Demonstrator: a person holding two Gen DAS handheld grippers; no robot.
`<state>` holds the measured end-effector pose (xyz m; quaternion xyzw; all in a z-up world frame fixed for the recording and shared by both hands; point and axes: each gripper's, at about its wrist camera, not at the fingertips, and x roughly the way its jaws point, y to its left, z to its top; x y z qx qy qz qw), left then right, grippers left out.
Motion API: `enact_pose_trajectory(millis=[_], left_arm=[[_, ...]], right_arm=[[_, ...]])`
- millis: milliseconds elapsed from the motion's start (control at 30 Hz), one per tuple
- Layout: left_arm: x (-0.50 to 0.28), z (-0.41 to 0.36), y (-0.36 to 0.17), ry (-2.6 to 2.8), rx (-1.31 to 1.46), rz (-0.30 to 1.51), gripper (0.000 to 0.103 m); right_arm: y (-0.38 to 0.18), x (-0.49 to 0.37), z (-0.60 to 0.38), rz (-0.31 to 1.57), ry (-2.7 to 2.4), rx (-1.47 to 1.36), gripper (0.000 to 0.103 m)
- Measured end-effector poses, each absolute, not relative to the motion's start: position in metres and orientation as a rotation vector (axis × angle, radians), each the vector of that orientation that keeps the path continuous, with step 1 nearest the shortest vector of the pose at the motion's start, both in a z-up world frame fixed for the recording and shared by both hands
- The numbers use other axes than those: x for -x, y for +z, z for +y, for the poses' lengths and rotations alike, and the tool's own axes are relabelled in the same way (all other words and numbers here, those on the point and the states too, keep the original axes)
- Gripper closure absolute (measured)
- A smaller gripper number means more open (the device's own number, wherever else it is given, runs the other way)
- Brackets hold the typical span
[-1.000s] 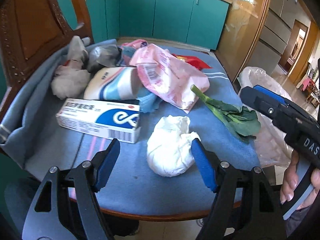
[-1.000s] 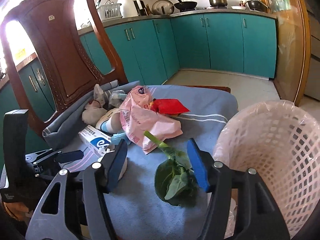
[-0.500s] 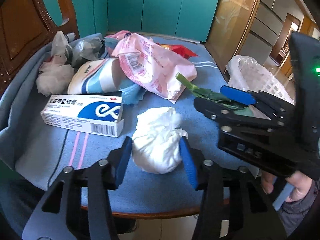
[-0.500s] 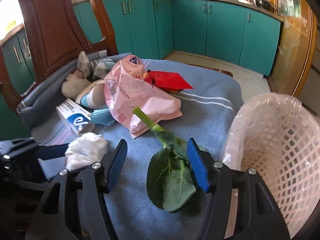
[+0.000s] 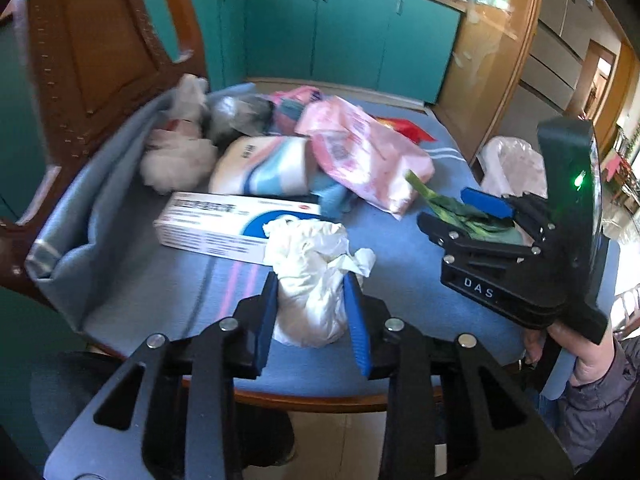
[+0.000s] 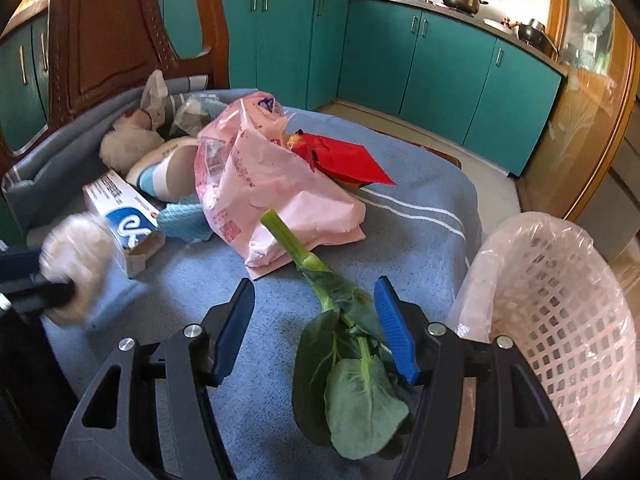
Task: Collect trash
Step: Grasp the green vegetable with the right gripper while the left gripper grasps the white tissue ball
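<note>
Left wrist view: my left gripper [image 5: 312,316] is closing its fingers around the crumpled white tissue wad [image 5: 310,280], pads pressing both flanks, near the table [image 5: 168,292] edge at six o'clock. My right gripper [image 6: 316,328] is hovering open around the green leaf [image 6: 352,376]; the lined basket [image 6: 560,320] is waiting at three o'clock, so I should squeeze firmly before lifting.

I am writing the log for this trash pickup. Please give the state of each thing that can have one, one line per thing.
left gripper: closing, pads on tissue wad
tissue wad: crumpled, squeezed
right gripper: open, around leaf stalk
vegetable leaf: flat on tablecloth
waste basket: lined, beside table
medicine box: lying flat
pink bag: crumpled
</note>
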<state>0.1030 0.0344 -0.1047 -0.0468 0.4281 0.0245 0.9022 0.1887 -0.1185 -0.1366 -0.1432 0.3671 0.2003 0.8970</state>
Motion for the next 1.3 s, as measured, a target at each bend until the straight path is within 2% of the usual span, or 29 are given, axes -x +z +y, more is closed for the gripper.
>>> enact_pose_trajectory(millis=[467, 633, 700, 800, 833, 1300], left_arm=[[-0.096, 0.049, -0.106, 0.094, 0.091, 0.888, 0.068], [-0.096, 0.048, -0.111, 0.089, 0.093, 0.902, 0.068], [-0.097, 0.048, -0.113, 0.089, 0.096, 0.907, 0.068], [-0.097, 0.047, -0.114, 0.089, 0.096, 0.908, 0.068], [-0.097, 0.048, -0.115, 0.089, 0.098, 0.909, 0.068], [-0.098, 0.05, -0.124, 0.092, 0.107, 0.929, 0.066]], right_arm=[[-0.147, -0.192, -0.106, 0.819, 0.426, 0.32, 0.043], [-0.146, -0.192, -0.11, 0.805, 0.393, 0.324, 0.063], [-0.146, -0.195, -0.115, 0.801, 0.376, 0.31, 0.078], [-0.141, -0.198, -0.124, 0.798, 0.385, 0.254, 0.096], [-0.139, -0.198, -0.126, 0.795, 0.394, 0.234, 0.098], [-0.112, -0.168, -0.116, 0.731, 0.668, 0.152, 0.098]])
